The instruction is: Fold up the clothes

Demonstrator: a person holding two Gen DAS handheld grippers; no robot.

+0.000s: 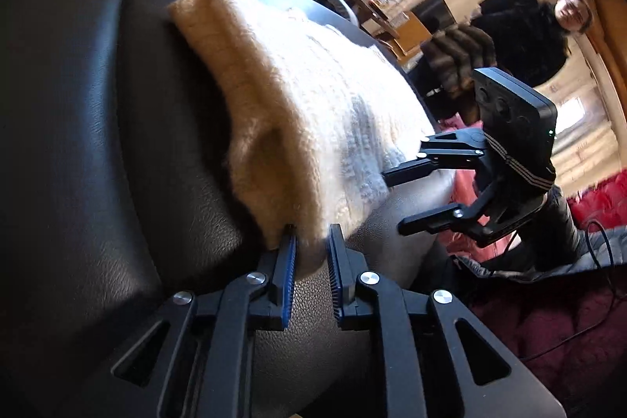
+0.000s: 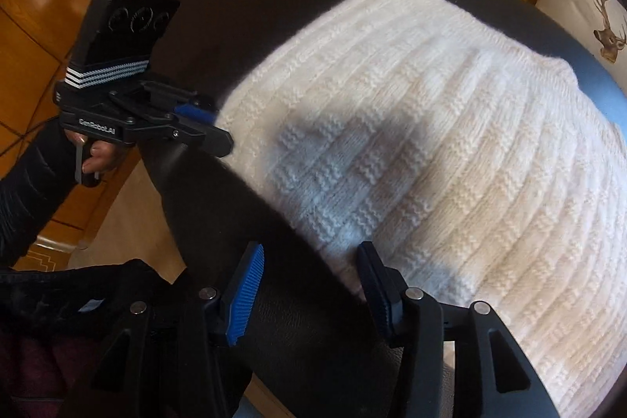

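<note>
1. White knit sweater (image 2: 431,128) spread flat on black leather seat (image 2: 243,26), covering most of the top.
2. Left gripper (image 1: 311,255) narrow, blue pads pinching a fluffy corner of the sweater at the seat's edge.
3. Right gripper (image 2: 309,290) wide, angled down over the opposite near corner; sweater edge lying between the pads, not pressed.
4. Held by a hand (image 2: 98,155) in a dark sleeve: left gripper.
5. Deer-print cushion (image 2: 605,30) behind the seat, apart from the sweater.
</note>
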